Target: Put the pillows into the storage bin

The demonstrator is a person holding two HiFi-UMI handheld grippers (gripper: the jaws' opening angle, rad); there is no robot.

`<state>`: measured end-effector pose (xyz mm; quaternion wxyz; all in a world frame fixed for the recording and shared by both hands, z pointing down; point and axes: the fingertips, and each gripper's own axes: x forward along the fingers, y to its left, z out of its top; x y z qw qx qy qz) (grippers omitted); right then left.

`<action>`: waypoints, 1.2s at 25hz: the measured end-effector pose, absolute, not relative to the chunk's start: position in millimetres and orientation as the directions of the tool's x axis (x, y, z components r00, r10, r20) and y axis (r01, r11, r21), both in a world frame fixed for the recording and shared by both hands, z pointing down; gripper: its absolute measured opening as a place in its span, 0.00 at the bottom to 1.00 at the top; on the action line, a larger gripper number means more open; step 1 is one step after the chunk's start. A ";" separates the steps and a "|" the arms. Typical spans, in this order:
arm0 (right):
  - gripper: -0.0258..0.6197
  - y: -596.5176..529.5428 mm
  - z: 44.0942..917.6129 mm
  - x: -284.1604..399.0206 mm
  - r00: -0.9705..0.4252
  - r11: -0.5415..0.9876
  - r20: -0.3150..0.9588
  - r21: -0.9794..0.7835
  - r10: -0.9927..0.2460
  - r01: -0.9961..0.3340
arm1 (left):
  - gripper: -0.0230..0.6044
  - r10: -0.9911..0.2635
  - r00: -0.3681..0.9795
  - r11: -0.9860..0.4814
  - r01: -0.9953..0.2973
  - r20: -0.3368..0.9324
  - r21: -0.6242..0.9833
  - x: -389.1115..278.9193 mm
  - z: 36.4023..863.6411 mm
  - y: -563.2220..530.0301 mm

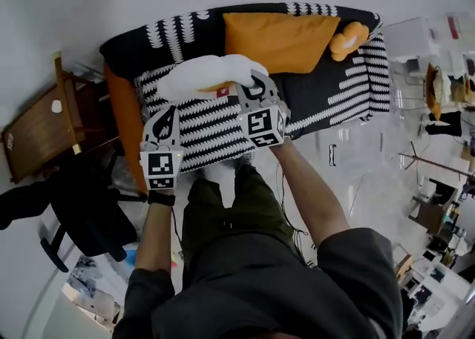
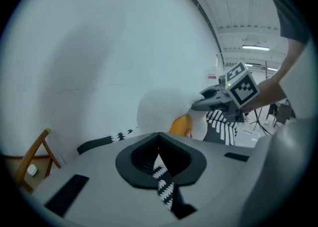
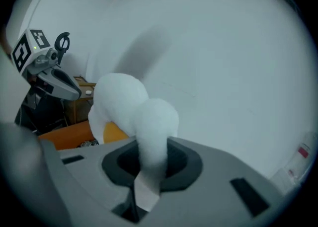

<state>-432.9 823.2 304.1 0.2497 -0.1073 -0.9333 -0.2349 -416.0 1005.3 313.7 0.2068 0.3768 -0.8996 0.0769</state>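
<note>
White pillow [image 1: 199,76] in outstretched right hand-held gripper [image 1: 251,85]

Left tongs [image 1: 168,119], right tongs [image 1: 252,87], seemingly clamped

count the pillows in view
3: white pillow in the right gripper, orange pillow on the sofa back, flower pillow beside it. The left gripper's patterned fabric may be another.

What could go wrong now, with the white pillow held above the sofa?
The right gripper pinches only a small tuft of the white pillow, so the pillow may slip free and fall.
The left gripper is shut on striped cloth, which could drag or snag on the way.
</note>
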 end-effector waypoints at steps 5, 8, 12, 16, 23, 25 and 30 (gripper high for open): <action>0.15 805.7 242.8 -385.9 -0.870 0.890 0.492 0.392 0.012 0.234 | 0.04 -0.727 -0.573 0.629 -0.776 0.377 0.034 -387.8 261.6 978.4; 0.15 798.3 216.7 -364.7 -0.881 0.897 0.471 0.406 -0.039 0.177 | 0.04 -0.771 -0.529 0.576 -0.817 0.355 0.031 -379.3 240.5 966.3; 0.15 787.5 192.4 -333.7 -0.884 0.910 0.452 0.404 -0.116 0.087 | 0.04 -0.813 -0.469 0.511 -0.859 0.345 0.037 -368.5 223.5 954.9; 0.15 759.6 167.0 -294.8 -0.879 0.919 0.429 0.393 -0.209 -0.027 | 0.04 -0.863 -0.387 0.416 -0.909 0.325 0.024 -352.1 202.8 921.2; 0.15 681.1 124.8 -209.7 -0.826 0.880 0.392 0.414 -0.404 -0.234 | 0.04 -0.947 -0.199 0.199 -0.980 0.253 -0.026 -308.3 152.9 820.4; 0.15 658.5 119.5 -185.3 -0.809 0.864 0.380 0.414 -0.449 -0.285 | 0.04 -0.959 -0.154 0.148 -0.988 0.237 -0.043 -291.5 143.7 792.8; 0.15 593.8 123.2 -122.0 -0.751 0.824 0.370 0.395 -0.547 -0.406 | 0.04 -0.970 -0.055 0.040 -0.997 0.238 -0.066 -246.3 139.0 717.4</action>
